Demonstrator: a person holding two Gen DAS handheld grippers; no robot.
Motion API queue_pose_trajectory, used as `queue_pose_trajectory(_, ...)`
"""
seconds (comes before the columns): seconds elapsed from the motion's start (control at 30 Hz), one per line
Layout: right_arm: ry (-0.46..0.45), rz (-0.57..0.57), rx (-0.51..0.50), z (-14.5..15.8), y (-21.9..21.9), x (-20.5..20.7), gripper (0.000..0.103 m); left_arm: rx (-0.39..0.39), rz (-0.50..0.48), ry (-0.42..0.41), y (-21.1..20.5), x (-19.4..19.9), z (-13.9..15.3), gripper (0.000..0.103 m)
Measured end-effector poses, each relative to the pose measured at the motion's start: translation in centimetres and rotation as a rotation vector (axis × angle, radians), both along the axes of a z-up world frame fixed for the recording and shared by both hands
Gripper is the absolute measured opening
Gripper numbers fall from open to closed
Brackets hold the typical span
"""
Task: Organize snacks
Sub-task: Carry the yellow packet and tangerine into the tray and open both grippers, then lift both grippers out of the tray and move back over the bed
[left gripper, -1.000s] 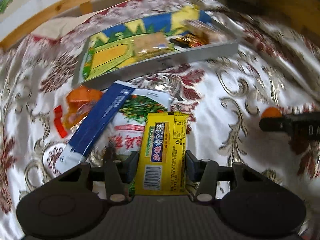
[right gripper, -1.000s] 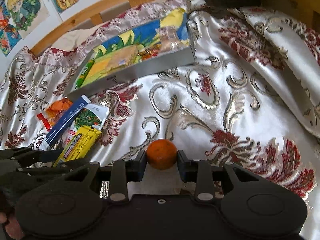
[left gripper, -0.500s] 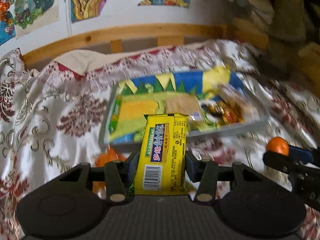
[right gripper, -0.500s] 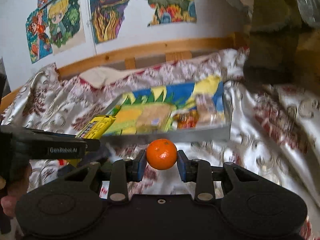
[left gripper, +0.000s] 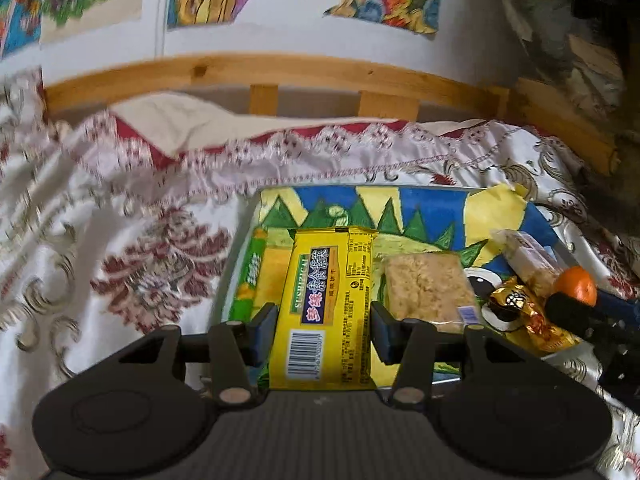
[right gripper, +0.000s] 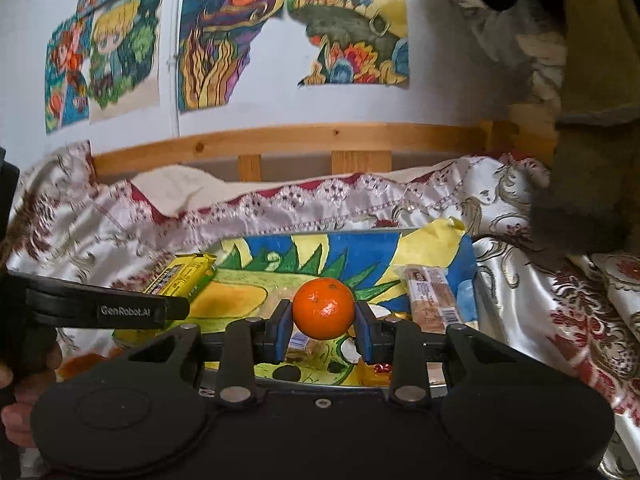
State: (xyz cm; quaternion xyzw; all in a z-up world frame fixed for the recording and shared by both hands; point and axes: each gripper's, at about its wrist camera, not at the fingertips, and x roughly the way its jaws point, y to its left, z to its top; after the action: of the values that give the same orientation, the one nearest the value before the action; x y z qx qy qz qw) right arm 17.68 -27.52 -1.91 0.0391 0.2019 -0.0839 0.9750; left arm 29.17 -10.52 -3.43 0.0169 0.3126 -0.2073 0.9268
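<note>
My left gripper (left gripper: 324, 330) is shut on a yellow snack packet (left gripper: 330, 304) and holds it above the left part of a metal tray (left gripper: 440, 382) lined with a colourful drawing. My right gripper (right gripper: 323, 330) is shut on a small orange (right gripper: 323, 308) above the tray's (right gripper: 476, 276) middle. The orange (left gripper: 576, 286) and right gripper show at the right of the left wrist view. The yellow packet (right gripper: 184, 276) and left gripper (right gripper: 176, 308) show at the left of the right wrist view. In the tray lie a rice-cake bar (left gripper: 430, 292), a gold-wrapped candy (left gripper: 528, 316) and a clear-wrapped bar (right gripper: 430, 296).
The tray rests on a white and red satin bedspread (left gripper: 120, 264). A wooden bed rail (right gripper: 320, 140) and a wall with drawings (right gripper: 224, 40) stand behind. Dark clothing (right gripper: 580, 160) hangs at the right. An orange wrapper (right gripper: 80, 362) lies left of the tray.
Both grippers have lifted off the bedspread and moved forward over the tray, carrying the yellow packet and the orange. The loose snacks on the cloth have dropped out of the left view.
</note>
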Motion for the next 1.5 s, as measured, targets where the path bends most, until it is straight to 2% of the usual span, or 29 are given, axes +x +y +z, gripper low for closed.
queue_pose_trajectory(0.1,0.033,-0.002,-0.027,-0.9,0.5,1.0,0.035,-0.033,-0.015,0.04,0.2,0.9,-0.9,0.053)
queue_pose_trajectory(0.23,0.079,-0.017,-0.068,-1.8,1.2,2.1,0.035,-0.037,-0.024,0.075,0.0,1.5,-1.7,0.053)
queue_pose_trajectory(0.43,0.117,-0.016,-0.096,-2.8,1.8,2.7,0.035,-0.003,-0.021,0.084,-0.3,2.1,-2.5,0.051)
queue_pose_trajectory(0.77,0.145,-0.028,-0.069,-3.6,1.5,3.0,0.035,0.024,-0.02,0.073,-0.7,2.2,-3.2,0.052)
queue_pose_trajectory(0.87,0.144,-0.041,-0.077,-3.7,1.5,3.0,0.042,-0.007,-0.011,0.094,-0.4,2.4,-3.2,0.055)
queue_pose_trajectory(0.93,0.143,-0.05,-0.081,-3.6,1.4,3.0,0.052,-0.025,-0.003,0.119,0.0,2.5,-3.1,0.063)
queue_pose_trajectory(1.07,0.129,-0.052,-0.054,-3.2,1.2,2.7,0.064,-0.066,-0.008,0.164,0.7,2.3,-2.6,0.073)
queue_pose_trajectory(1.13,0.113,-0.05,-0.059,-2.8,1.3,2.3,0.076,-0.092,0.004,0.161,1.2,1.8,-1.8,0.077)
queue_pose_trajectory(1.2,0.079,-0.06,-0.083,-1.9,1.5,1.6,0.083,-0.116,0.017,0.134,1.8,1.2,-0.6,0.078)
queue_pose_trajectory(1.3,0.022,-0.076,-0.124,-0.5,1.7,0.2,0.094,-0.124,0.048,0.079,2.8,0.0,1.5,0.089)
queue_pose_trajectory(1.4,-0.042,-0.079,-0.122,1.2,1.7,-1.7,0.099,-0.133,0.09,0.015,3.9,-1.6,4.0,0.099)
queue_pose_trajectory(1.5,-0.094,-0.078,-0.12,2.9,1.7,-3.9,0.102,-0.144,0.156,-0.086,5.2,-4.1,6.6,0.103)
